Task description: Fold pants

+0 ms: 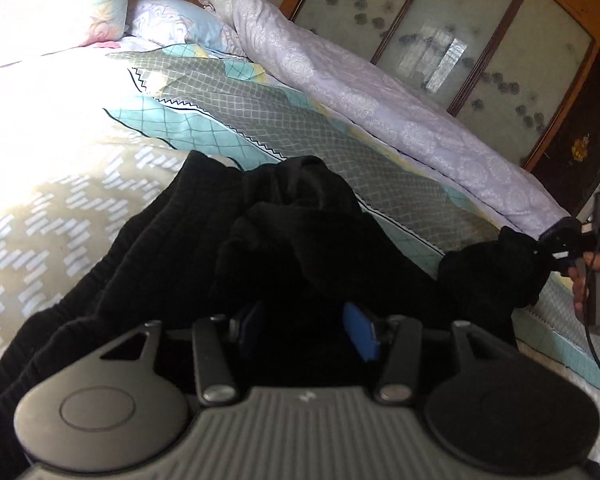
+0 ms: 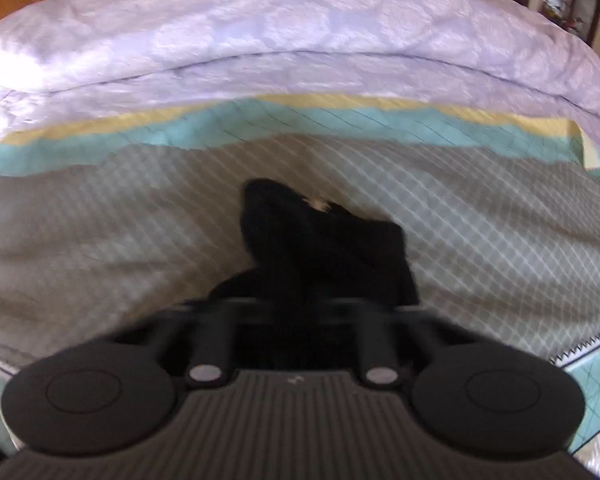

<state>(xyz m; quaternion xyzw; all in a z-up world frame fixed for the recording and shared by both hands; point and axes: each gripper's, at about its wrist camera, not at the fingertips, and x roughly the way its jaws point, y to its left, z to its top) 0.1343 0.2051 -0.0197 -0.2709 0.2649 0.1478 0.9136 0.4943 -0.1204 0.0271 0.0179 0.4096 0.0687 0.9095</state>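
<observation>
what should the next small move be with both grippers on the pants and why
Probably draw the two grippers apart to pull the cloth taut. The left gripper and right gripper each pinch the black pants, which sit bunched between them on the patterned bedspread, not flat enough to fold.

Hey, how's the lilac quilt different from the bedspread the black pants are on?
The lilac quilt is bunched into a long roll along the bed's far edge; the patterned bedspread lies spread flat. The quilt is one pale colour with a faint floral print; the bedspread mixes grey lattice, teal and yellow. The black pants lie on the bedspread only. Both are bedding.
</observation>
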